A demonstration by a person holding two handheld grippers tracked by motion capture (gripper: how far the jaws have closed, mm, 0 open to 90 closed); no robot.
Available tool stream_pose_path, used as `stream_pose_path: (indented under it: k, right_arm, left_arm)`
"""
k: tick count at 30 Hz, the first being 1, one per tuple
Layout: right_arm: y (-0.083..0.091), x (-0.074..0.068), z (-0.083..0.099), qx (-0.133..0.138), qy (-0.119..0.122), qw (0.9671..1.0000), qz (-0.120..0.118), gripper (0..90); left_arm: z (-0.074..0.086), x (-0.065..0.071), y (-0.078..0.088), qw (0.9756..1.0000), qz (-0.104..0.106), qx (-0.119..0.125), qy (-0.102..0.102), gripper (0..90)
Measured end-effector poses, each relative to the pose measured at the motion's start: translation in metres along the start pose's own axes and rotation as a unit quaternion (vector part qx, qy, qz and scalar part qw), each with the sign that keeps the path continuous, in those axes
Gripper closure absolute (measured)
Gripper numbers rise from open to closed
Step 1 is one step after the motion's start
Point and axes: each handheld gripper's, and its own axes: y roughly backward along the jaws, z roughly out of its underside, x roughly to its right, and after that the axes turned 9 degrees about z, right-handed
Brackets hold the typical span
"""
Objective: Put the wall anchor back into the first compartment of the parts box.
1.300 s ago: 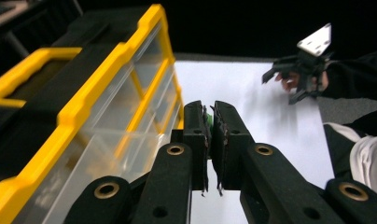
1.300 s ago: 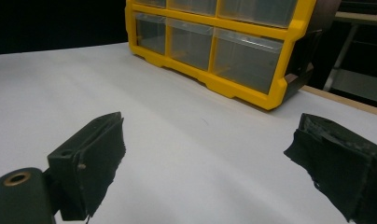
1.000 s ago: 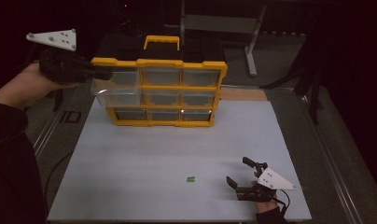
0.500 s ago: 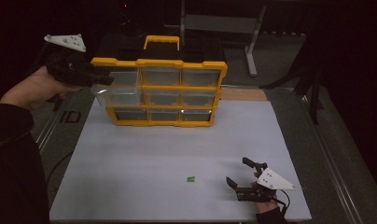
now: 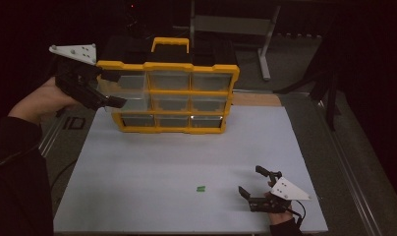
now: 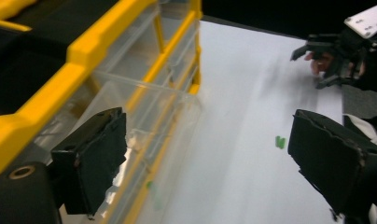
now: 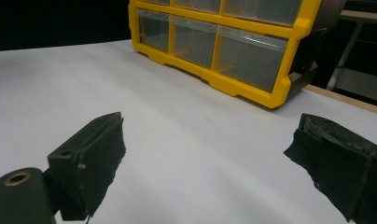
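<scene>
The left gripper [image 5: 110,91], jaws just opened, stands beside the pulled-out clear drawer [image 5: 124,101] of the yellow organizer [image 5: 169,93]; the right gripper [image 5: 253,184] rests open.

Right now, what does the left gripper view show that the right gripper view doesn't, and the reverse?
Left gripper view: the left claw, whose jaws have just been opening, flanks a clear plastic drawer pulled out of the yellow-framed organiser. A small green piece lies on the white table, and the right claw rests farther off.
Right gripper view: the right claw's own open jaws, the organiser's closed lower drawers and a wooden strip behind the table.
Shared: the organiser and the white table.
</scene>
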Motion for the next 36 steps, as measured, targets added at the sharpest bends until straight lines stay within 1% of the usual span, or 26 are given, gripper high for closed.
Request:
stream_pose_path:
  k: [1, 2, 4, 5, 6, 7, 9, 10, 12, 16, 18, 19, 21, 22, 24, 26, 28, 29, 30, 31, 32, 33, 35, 36]
  right_arm:
    - [0.0, 0.0, 0.0, 0.0, 0.0, 1.0, -0.001, 8.5]
    - [0.0, 0.0, 0.0, 0.0, 0.001, 1.0, 0.0, 8.5]
    - [0.0, 0.0, 0.0, 0.0, -0.001, 1.0, 0.0, 8.5]
    - [0.0, 0.0, 0.0, 0.0, -0.002, 1.0, 0.0, 8.6]
    - [0.0, 0.0, 0.0, 0.0, -0.001, 1.0, 0.0, 8.5]
    - [0.0, 0.0, 0.0, 0.0, -0.001, 1.0, 0.0, 8.5]
    - [0.0, 0.0, 0.0, 0.0, 0.0, 1.0, 0.0, 8.6]
    - [0.0, 0.0, 0.0, 0.0, 0.0, 1.0, 0.001, 8.6]
    - [0.0, 0.0, 0.0, 0.0, 0.0, 1.0, 0.001, 8.5]
    - [0.001, 0.0, -0.001, 0.001, 0.0, 1.0, -0.001, 8.5]
    - [0.001, 0.0, -0.001, 0.002, 0.001, 1.0, 0.001, 8.6]
    - [0.001, 0.0, -0.001, 0.001, 0.0, 1.0, 0.001, 8.5]
    - [0.0, 0.0, -0.001, 0.001, 0.0, 1.0, 0.0, 8.5]
    - [0.001, 0.0, -0.001, 0.001, -0.001, 1.0, -0.001, 8.5]
    - [0.0, -0.001, -0.001, 0.001, 0.0, 1.0, 0.0, 8.5]
    - [0.001, 0.0, -0.001, 0.001, 0.0, 1.0, -0.001, 8.5]
    - [0.001, 0.0, -0.001, 0.002, 0.001, 1.0, 0.0, 8.6]
    - [0.001, 0.0, -0.001, 0.002, -0.001, 1.0, -0.001, 8.5]
    - [0.001, 0.0, -0.001, 0.002, 0.0, 1.0, -0.001, 8.5]
    - [0.001, 0.0, -0.001, 0.002, 0.0, 1.0, 0.0, 8.5]
    - [0.001, 0.0, -0.001, 0.002, 0.0, 1.0, -0.001, 8.5]
    - [0.001, 0.0, -0.001, 0.002, 0.0, 1.0, -0.001, 8.5]
    - [0.001, 0.0, -0.001, 0.002, -0.001, 1.0, -0.001, 8.5]
    - [0.001, 0.0, -0.001, 0.002, -0.001, 1.0, -0.001, 8.5]
  left_arm:
    - [0.0, 0.003, -0.003, 1.0, 0.01, -0.002, 0.0, 9.2]
    - [-0.001, 0.005, -0.005, 1.0, 0.009, -0.001, 0.0, 8.3]
    - [-0.001, 0.009, -0.009, 0.9998, 0.02, 0.0, -0.001, 7.9]
    - [-0.001, 0.012, -0.012, 0.9998, 0.02, 0.0, -0.005, 7.9]
    - [-0.001, 0.014, -0.015, 0.9996, 0.028, 0.004, -0.005, 7.9]
    - [0.0, 0.017, -0.018, 0.9995, 0.031, 0.004, -0.006, 7.9]
    - [0.001, 0.022, -0.025, 0.9989, 0.045, 0.007, -0.012, 7.9]
    - [0.001, 0.025, -0.029, 0.999, 0.043, 0.005, -0.015, 7.9]
    - [0.002, 0.03, -0.034, 0.9981, 0.056, 0.01, -0.022, 8.1]
    - [0.003, 0.044, -0.046, 0.9965, 0.069, 0.021, -0.041, 9.3]
    - [0.003, 0.05, -0.052, 0.9959, 0.072, 0.024, -0.049, 9.5]
    - [0.004, 0.053, -0.057, 0.9954, 0.078, 0.023, -0.051, 9.5]
    - [0.005, 0.057, -0.064, 0.9952, 0.08, 0.02, -0.054, 9.5]
    - [0.007, 0.06, -0.069, 0.9943, 0.089, 0.018, -0.056, 9.4]
    - [0.009, 0.065, -0.078, 0.9936, 0.095, 0.02, -0.057, 9.4]
    - [0.011, 0.07, -0.087, 0.993, 0.101, 0.015, -0.06, 9.5]
    - [0.014, 0.074, -0.096, 0.9913, 0.116, 0.016, -0.061, 9.5]
    - [0.016, 0.075, -0.101, 0.9915, 0.114, 0.014, -0.061, 9.4]
    - [0.017, 0.077, -0.106, 0.9908, 0.12, 0.014, -0.062, 9.4]
    - [0.02, 0.079, -0.111, 0.9898, 0.128, 0.016, -0.061, 9.4]
    - [0.022, 0.081, -0.116, 0.9897, 0.128, 0.018, -0.06, 9.3]
    - [0.024, 0.083, -0.121, 0.989, 0.134, 0.018, -0.061, 9.3]
    - [0.029, 0.086, -0.131, 0.9887, 0.137, 0.023, -0.056, 9.3]
    - [0.032, 0.087, -0.137, 0.9882, 0.141, 0.026, -0.055, 9.2]
